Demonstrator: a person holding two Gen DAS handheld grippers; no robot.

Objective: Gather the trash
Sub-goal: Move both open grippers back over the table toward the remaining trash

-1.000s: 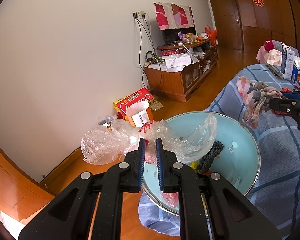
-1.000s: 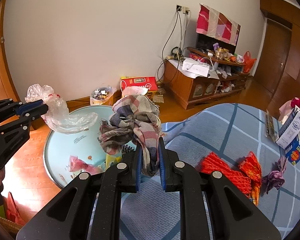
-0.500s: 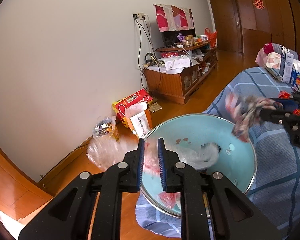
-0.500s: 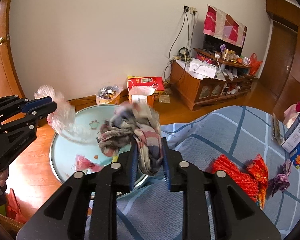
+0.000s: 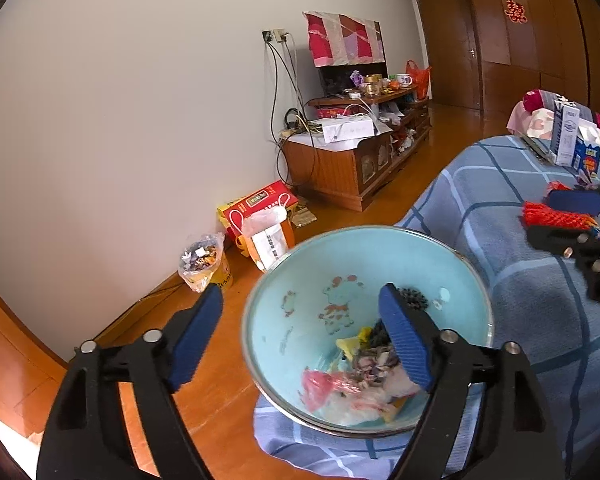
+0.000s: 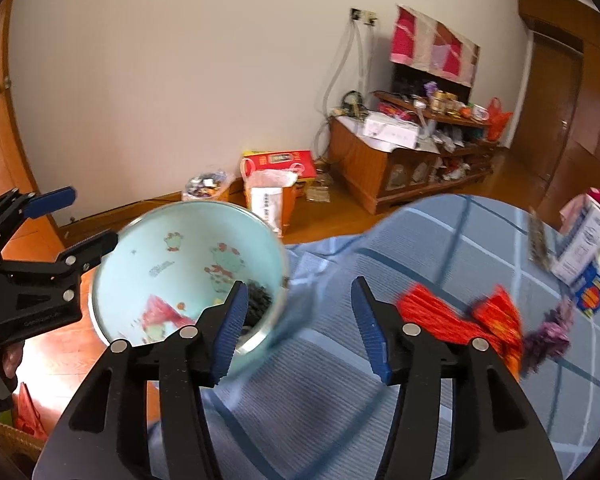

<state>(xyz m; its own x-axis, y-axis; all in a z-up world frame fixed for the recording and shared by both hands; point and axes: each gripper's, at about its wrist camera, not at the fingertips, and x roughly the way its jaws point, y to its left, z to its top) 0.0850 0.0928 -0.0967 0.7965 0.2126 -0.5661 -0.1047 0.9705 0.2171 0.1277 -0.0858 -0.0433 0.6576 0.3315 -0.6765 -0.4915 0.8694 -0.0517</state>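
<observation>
A light blue basin [image 5: 300,292] sits at the edge of the blue checked tablecloth [image 5: 500,240]; it also shows in the right wrist view [image 6: 172,248]. Trash lies in its bottom: plastic bag, checked cloth, black and yellow bits [image 5: 364,376]. My left gripper [image 5: 300,336] is open and empty over the basin's near left rim. My right gripper [image 6: 296,328] is open and empty over the cloth beside the basin's right rim. Red crinkled wrappers [image 6: 456,320] and a purple wrapper [image 6: 548,340] lie on the cloth to the right.
White and blue cartons [image 6: 584,248] stand at the table's far right. On the floor by the wall are a small lined bin [image 5: 202,260], a red box [image 5: 256,208] and an orange bag [image 5: 268,236]. A wooden TV cabinet [image 5: 348,160] stands beyond.
Both grippers have opened. The plastic bag dropped from the left and the checked cloth from the right, into the basin. The right gripper has swung right, towards the red wrappers.
</observation>
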